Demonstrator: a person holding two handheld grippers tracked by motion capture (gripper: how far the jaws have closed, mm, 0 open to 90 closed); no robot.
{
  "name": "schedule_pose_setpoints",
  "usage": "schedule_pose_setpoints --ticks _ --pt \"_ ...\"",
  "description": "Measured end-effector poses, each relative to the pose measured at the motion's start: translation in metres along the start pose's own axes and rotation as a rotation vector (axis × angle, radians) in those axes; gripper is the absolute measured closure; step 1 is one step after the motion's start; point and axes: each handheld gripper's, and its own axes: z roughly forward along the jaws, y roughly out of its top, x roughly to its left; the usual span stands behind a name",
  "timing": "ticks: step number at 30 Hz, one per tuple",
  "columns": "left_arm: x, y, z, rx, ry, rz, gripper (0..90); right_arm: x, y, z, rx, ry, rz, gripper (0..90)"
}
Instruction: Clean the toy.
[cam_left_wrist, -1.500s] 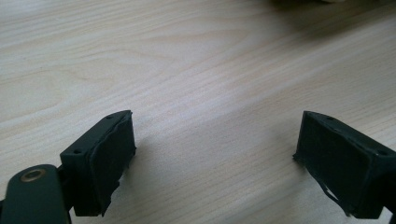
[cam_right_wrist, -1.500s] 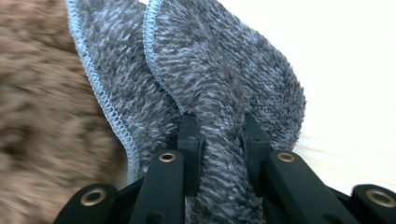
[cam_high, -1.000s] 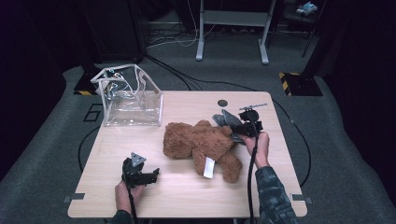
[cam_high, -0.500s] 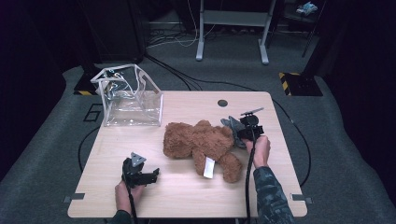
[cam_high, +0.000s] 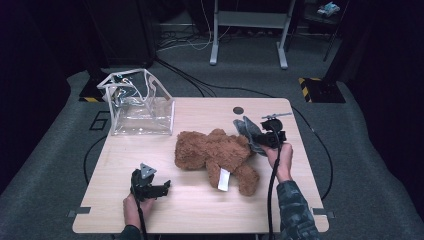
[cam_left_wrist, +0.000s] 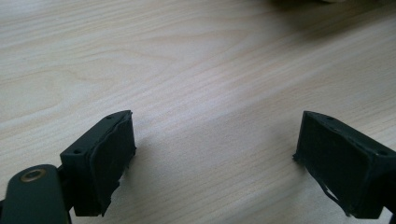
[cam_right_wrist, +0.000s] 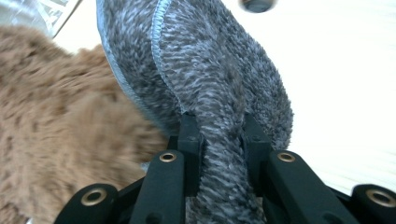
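Grey cloth is the piece in hand, and every place here is taken from the brown teddy bear lying across the middle of the table. Far left of the bear stands a clear plastic bag, well apart. Nearer the person, left of the bear, the left gripper rests with jaws wide and nothing between them. Just right of the bear's head, the right gripper is clamped on the cloth, whose fluffy length runs straight away from the jaws, brushing the bear. The bear itself lies between cloth and bag.
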Motion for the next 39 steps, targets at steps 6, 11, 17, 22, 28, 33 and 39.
schedule_pose_setpoints --ticks 6,11,17,22,28,33,39 --pt "0.000 0.000 0.000 -0.004 0.001 -0.002 11.5 0.006 -0.004 0.029 0.079 -0.028 -0.013 75.2" --pt "0.000 0.000 0.000 -0.001 0.000 -0.001 11.5 -0.003 -0.013 0.040 0.117 -0.051 0.026 75.4" --pt "0.000 0.000 0.000 -0.004 0.001 -0.002 11.5 -0.017 -0.021 0.040 0.143 -0.131 0.017 75.6" --pt "0.000 0.000 0.000 -0.004 0.001 -0.002 11.5 -0.033 -0.025 0.032 0.172 -0.200 0.047 75.6" --pt "0.000 0.000 0.000 -0.005 0.001 -0.003 11.5 -0.030 -0.020 0.008 0.078 -0.122 0.067 75.6" --pt "0.000 0.000 0.000 -0.005 0.001 -0.003 11.5 -0.009 -0.015 -0.001 0.033 -0.058 0.034 75.5" --pt "0.000 0.000 0.000 -0.005 0.001 -0.003 11.5 0.004 -0.018 0.005 0.047 -0.035 0.000 75.4"
